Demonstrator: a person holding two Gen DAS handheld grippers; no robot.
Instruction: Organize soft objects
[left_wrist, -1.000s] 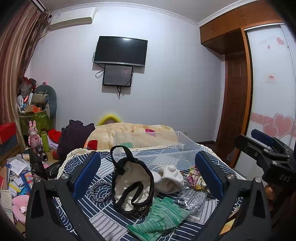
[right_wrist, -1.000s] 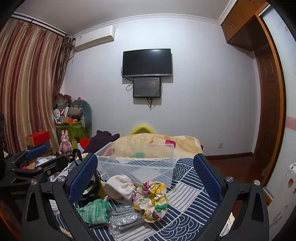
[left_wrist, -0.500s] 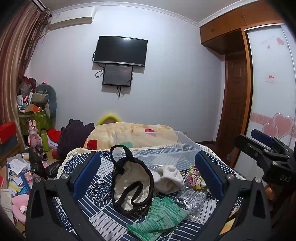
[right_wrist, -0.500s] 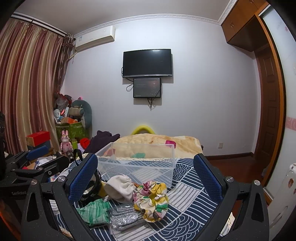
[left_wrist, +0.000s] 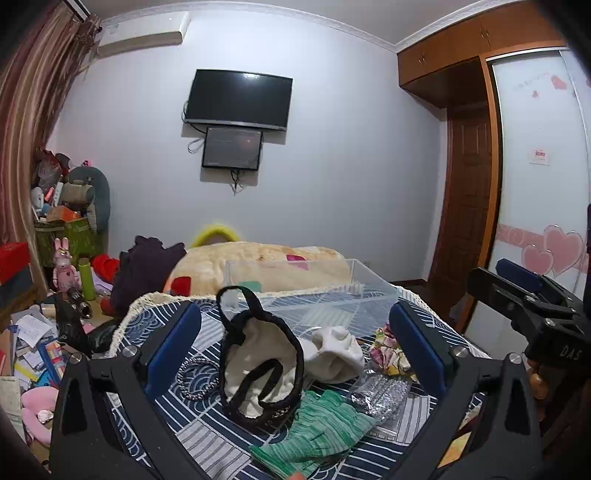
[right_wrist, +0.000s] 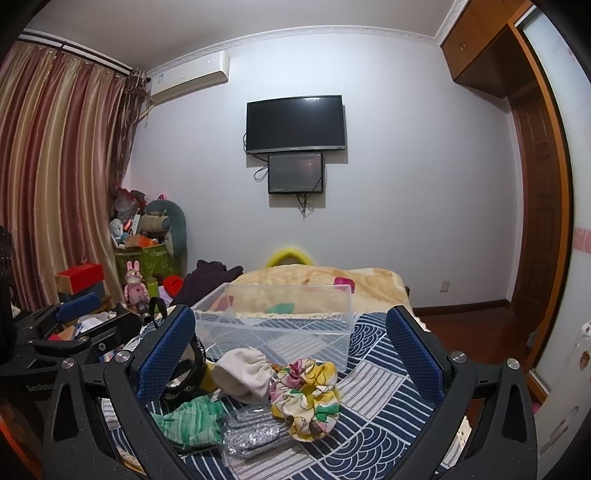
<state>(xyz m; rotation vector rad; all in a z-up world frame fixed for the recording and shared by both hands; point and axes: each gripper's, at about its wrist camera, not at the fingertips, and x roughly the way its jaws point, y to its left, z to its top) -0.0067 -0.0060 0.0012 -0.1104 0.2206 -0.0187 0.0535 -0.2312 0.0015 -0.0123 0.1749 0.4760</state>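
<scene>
both of your tools are spread wide and hold nothing: the left tool (left_wrist: 295, 343) hangs over the black-trimmed cream pouch (left_wrist: 258, 369), and the right tool (right_wrist: 291, 347) over the floral scrunchie (right_wrist: 306, 395). the soft things lie in a tight heap on the blue patterned bed cover (right_wrist: 373, 391), just in front of the clear plastic bin (right_wrist: 280, 325), which looks empty, so nothing seems sorted yet. the crowding is your main risk. the cream knit hat (right_wrist: 243, 373) touches the scrunchie and lies against the pouch, and the green striped glove (left_wrist: 317, 432) overlaps the pouch's near edge, so if you close on one piece you may well drag a neighbour up with it and drop it short of the bin. the pouch's loose black handle (left_wrist: 236, 306) stands up and could hook on a finger of the left tool as you come down. the shiny silver packet (right_wrist: 251, 435) looks slick and flat, so a shallow pinch would likely slip off it. the beaded loop (left_wrist: 195, 380) beside the pouch is thin and may roll away. the bin is light, so bumping its near wall could shove it back across the cover. with the two tools this near each other, reaching for the middle of the heap together risks a clash.
</scene>
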